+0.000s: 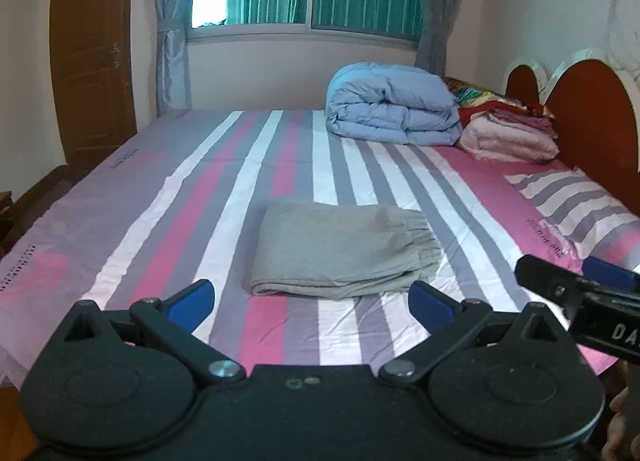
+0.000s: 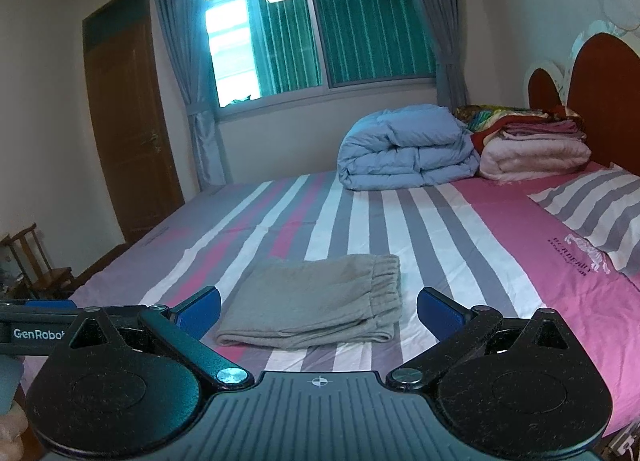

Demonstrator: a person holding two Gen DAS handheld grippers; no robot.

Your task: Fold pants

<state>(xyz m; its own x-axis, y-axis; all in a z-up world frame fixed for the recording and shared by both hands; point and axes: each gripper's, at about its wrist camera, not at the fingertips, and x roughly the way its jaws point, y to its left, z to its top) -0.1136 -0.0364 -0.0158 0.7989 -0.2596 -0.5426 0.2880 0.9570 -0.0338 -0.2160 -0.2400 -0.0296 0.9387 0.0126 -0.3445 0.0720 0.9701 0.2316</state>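
Grey pants [image 1: 340, 249] lie folded into a compact rectangle on the striped bed sheet [image 1: 160, 229], elastic waistband to the right. My left gripper [image 1: 312, 303] hovers just short of their near edge, open and empty. In the right wrist view the same pants [image 2: 320, 301] sit between and beyond the blue pads of my right gripper [image 2: 320, 311], which is also open with nothing held. The right gripper's body [image 1: 580, 301] shows at the right edge of the left wrist view; the left gripper's body [image 2: 36, 325] shows at the left edge of the right wrist view.
A rolled light-blue duvet [image 1: 392, 105] and a stack of folded blankets [image 1: 508, 133] sit at the bed's far end by the red headboard [image 1: 592, 109]. A striped pillow [image 1: 572, 201] lies at right. A wooden door [image 2: 128, 129] and small chair [image 2: 36, 261] stand left of the bed.
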